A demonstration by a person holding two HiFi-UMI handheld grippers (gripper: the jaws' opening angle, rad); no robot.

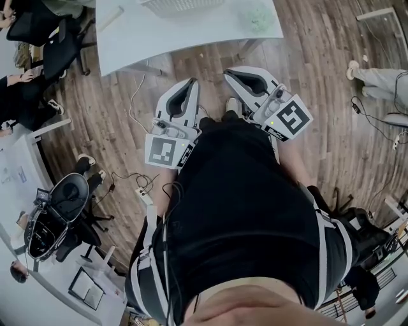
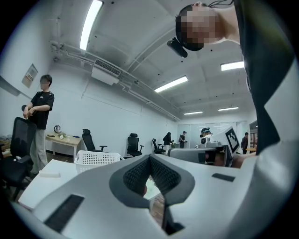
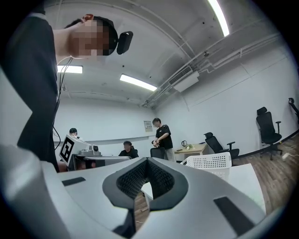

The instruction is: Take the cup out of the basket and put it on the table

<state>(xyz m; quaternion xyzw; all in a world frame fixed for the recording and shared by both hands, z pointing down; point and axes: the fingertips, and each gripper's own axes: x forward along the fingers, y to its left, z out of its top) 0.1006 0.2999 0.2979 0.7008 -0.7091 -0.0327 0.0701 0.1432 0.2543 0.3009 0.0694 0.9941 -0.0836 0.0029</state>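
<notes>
The white perforated basket (image 2: 96, 158) stands on the white table (image 2: 49, 179) ahead of me; in the head view only its near rim (image 1: 172, 6) shows at the top edge. No cup is visible in any view, as the basket's inside is hidden. My left gripper (image 1: 191, 83) and right gripper (image 1: 231, 75) are held level close to my body, short of the table's near edge (image 1: 191, 60). Both are shut with nothing between the jaws. The basket (image 3: 208, 162) also shows to the right of the right gripper (image 3: 146, 161).
A pale green crumpled thing (image 1: 258, 19) lies on the table's right part. Cables and a power strip (image 1: 145, 194) lie on the wooden floor. Office chairs (image 1: 60, 210) stand at the left. People stand and sit around the room, one (image 2: 39, 116) beside the table.
</notes>
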